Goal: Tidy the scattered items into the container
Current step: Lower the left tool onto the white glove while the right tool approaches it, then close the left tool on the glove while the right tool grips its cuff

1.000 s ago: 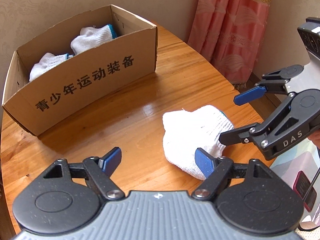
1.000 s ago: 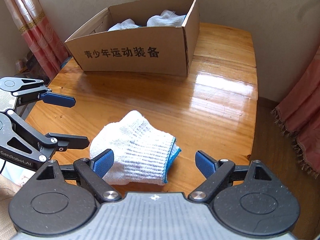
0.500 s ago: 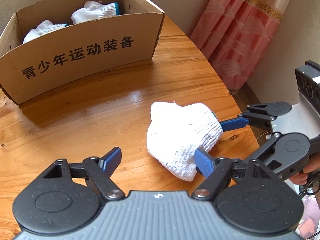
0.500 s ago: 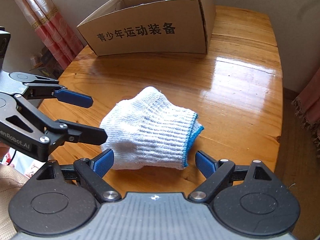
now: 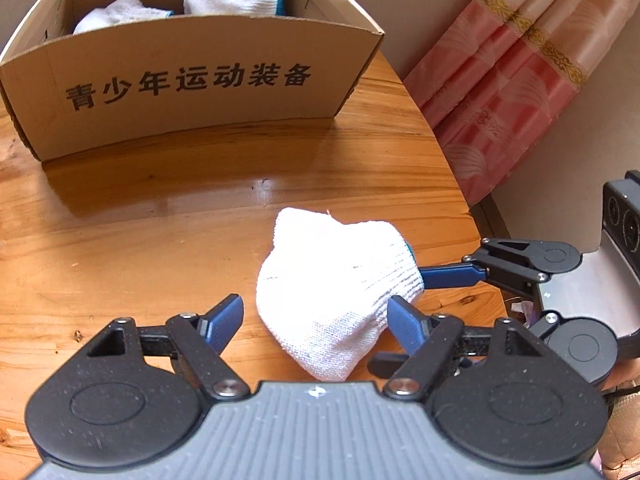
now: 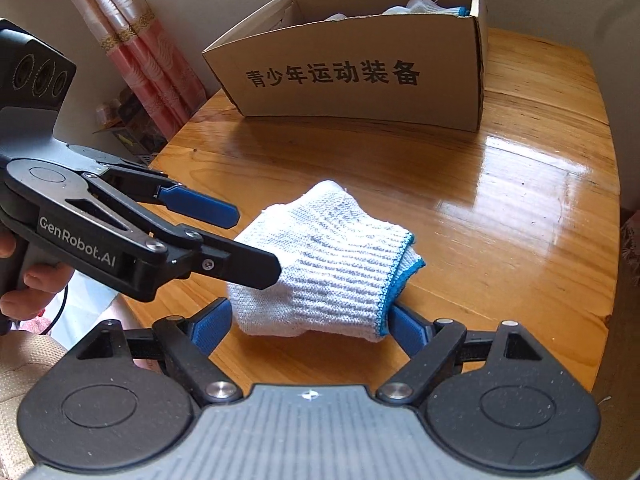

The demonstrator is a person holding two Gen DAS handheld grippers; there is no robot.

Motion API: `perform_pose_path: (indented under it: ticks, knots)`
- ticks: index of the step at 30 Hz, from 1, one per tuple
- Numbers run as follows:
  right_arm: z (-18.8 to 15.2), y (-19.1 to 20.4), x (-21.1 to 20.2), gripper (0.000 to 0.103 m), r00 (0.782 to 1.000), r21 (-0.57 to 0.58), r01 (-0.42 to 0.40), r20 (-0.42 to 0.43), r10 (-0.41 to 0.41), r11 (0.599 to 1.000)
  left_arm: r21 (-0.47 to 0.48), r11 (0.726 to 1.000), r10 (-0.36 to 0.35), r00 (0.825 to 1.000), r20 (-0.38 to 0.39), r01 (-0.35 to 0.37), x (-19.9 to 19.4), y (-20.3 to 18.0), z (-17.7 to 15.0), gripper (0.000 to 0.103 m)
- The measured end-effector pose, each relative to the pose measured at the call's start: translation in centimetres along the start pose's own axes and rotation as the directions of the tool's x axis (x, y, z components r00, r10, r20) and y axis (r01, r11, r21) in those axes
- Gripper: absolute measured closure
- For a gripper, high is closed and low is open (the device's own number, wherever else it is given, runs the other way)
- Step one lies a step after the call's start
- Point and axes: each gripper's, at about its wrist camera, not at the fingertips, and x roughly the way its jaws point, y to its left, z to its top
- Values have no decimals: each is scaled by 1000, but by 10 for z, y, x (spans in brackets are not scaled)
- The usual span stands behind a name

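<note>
Right claw [image 6: 308, 322] closing round glove [image 6: 324, 264], cuff visible rightward

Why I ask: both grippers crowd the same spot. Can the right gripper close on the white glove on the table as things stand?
Probably yes. The right gripper, its jaws just narrowing, already straddles the white glove at the cuff end, nothing between. The left gripper works the other end, so they may tug against each other.
</note>
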Motion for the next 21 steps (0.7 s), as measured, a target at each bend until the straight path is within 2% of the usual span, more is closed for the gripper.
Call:
perform_pose_path:
  ticks: [3,6,8,11,19,21]
  knots:
    - [2,-9,-3,20,1000,23,7,11,-8,1000,-56,998,-44,999,-6,43,7,7,0,30]
    - [3,-14,-3,24,1000,36,12,21,-12,999,-91,994,-58,998,1,58,11,12,4,40]
    - [4,-17,-3,30,1000,46,6,28,-7,999,-97,994,-54,999,2,54,14,14,5,47]
    - [5,-23,-1,34,1000,68,-6,30,4,998,-123,990,-67,998,2,67,19,20,6,47]
    - [2,-30,3,35,999,91,-20,35,17,996,-153,985,-84,997,-2,82,25,26,10,42]
    - [1,-30,1,40,999,94,-18,47,13,995,-160,983,-92,996,-1,91,27,28,12,42]
